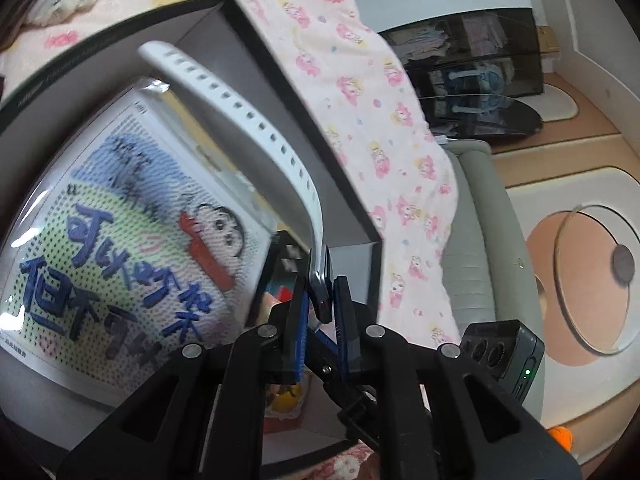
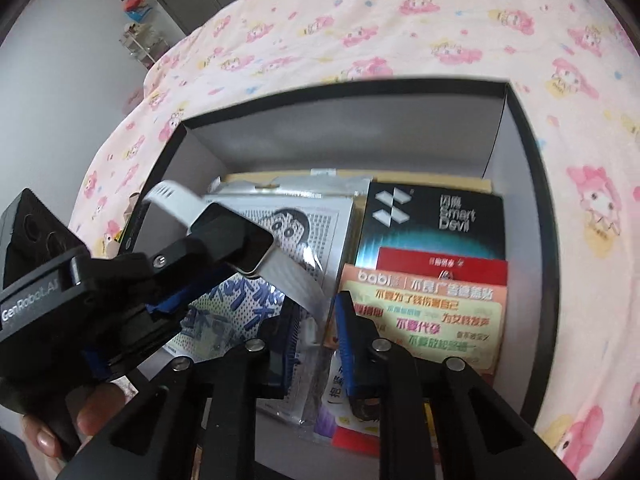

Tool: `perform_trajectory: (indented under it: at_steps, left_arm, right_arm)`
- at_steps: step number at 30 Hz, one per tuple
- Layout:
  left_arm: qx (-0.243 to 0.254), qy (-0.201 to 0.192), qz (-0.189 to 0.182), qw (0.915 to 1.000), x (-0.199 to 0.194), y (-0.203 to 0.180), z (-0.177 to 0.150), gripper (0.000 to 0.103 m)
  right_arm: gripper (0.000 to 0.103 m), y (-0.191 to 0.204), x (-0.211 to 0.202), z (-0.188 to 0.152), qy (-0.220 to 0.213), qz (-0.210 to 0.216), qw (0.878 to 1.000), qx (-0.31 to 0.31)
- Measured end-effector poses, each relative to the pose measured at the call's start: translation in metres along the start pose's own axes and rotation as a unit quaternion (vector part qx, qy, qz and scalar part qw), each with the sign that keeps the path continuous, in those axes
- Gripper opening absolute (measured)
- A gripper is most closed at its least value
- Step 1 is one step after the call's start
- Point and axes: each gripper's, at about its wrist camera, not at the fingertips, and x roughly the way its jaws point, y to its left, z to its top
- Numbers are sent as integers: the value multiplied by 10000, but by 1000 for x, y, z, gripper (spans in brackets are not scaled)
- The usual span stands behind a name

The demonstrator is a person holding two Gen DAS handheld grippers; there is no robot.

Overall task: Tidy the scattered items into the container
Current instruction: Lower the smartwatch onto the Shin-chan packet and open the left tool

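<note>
Setting: an open dark box (image 2: 340, 136) sits on a bed covered by a pink cartoon-print sheet (image 2: 400, 20).

Left gripper (image 1: 322, 294): pressed tight on the dark body of a white-strapped watch (image 1: 256, 120), which sits edge-on between its blue pads.

Watch: held in the air above the near left part of the box, not yet lying among the contents. One strap half rises toward the box's far left wall; the other hangs down toward the near side.

Right gripper (image 2: 316, 312): pointed steeply down into the box, jaws drawn close together. The hanging strap end shows in the narrow gap between them; whether the pads touch it cannot be told.

Hand (image 2: 92, 412): fingers wrap the left gripper's handle at the near left edge of the right wrist view.

Box, left side: a clear-wrapped pegboard picture (image 1: 132, 240) of a cartoon boy with blue lettering lies flat, under the watch.

Box, right side: a black "Smart Devil" pack (image 2: 432, 216) lies farthest; a red card (image 2: 440, 266) overlaps it, and a peach printed card (image 2: 432, 316) lies nearest, just beside the right gripper's right finger.
</note>
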Motion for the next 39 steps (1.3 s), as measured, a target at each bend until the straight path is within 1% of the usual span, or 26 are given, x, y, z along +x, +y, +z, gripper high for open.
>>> perform_trajectory:
  at_steps: [4, 6, 8, 9, 11, 14, 16, 17, 19, 21, 23, 25, 26, 28, 29, 31, 34, 36, 39]
  left_arm:
    - [96, -20, -286, 9995, 0, -12, 2, 11]
    - [-43, 29, -358, 9993, 6, -9, 2, 11]
    - [-223, 76, -411, 9989, 11, -2, -1, 11]
    - [-246, 122, -369, 9989, 14, 1, -3, 11]
    - [-239, 215, -151, 9994, 20, 2, -5, 11]
    - [-141, 391, 453, 9981, 30, 1, -6, 12]
    - [-105, 483, 802, 9955, 35, 1, -4, 14]
    - [-124, 534, 904, 9944, 37, 3, -3, 14]
    - [-134, 627, 1152, 9913, 39, 7, 0, 16]
    - [-102, 824, 1439, 9861, 41, 13, 3, 17]
    - [-89, 977, 1464, 9844, 39, 18, 5, 21]
    - [-139, 1057, 1269, 9862, 31, 21, 7, 31]
    - [-115, 1092, 1204, 9866, 23, 23, 6, 34]
    - [24, 1095, 1151, 9873, 12, 16, 10, 41]
    - [84, 1085, 1180, 9870, 7, 14, 11, 43]
    - [168, 1101, 1355, 9845, -1, 15, 15, 46]
    - [0, 1166, 1728, 9780, 1, 27, 22, 46]
    - [-171, 1231, 1772, 9763, 4, 36, 25, 46]
    - [-287, 1332, 1645, 9769, 11, 44, 25, 46]
  right_arm:
    - [16, 2, -18, 7, -365, -182, 9990, -162]
    - [16, -1, -26, 10, -555, -386, 9974, -231]
    - [16, -6, -26, 11, -605, -558, 9964, -221]
    - [16, -7, -25, 10, -585, -616, 9961, -229]
    - [16, -12, -25, 8, -539, -784, 9952, -238]
    - [16, -17, -14, 7, -283, -907, 9953, -182]
    - [16, -22, -7, 5, -59, -836, 9965, -47]
    - [16, -25, -5, 4, 44, -775, 9970, 18]
    - [16, -27, -5, 2, 108, -665, 9977, 86]
    - [16, -31, -12, 0, 88, -513, 9985, 197]
    - [17, -37, -23, -2, -21, -300, 9989, 346]
    - [17, -44, -33, -1, -149, -135, 9984, 523]
    - [17, -48, -36, 1, -199, -48, 9978, 638]
    - [17, -51, -40, 1, -193, 93, 9970, 742]
    - [17, -51, -40, 0, -146, 204, 9968, 764]
    - [17, -47, -34, 0, 6, 363, 9964, 761]
    - [18, -34, -17, -3, 448, 786, 9934, 707]
    - [18, -24, -6, -7, 700, 1017, 9901, 671]
    - [18, -13, 0, -13, 860, 1147, 9882, 535]
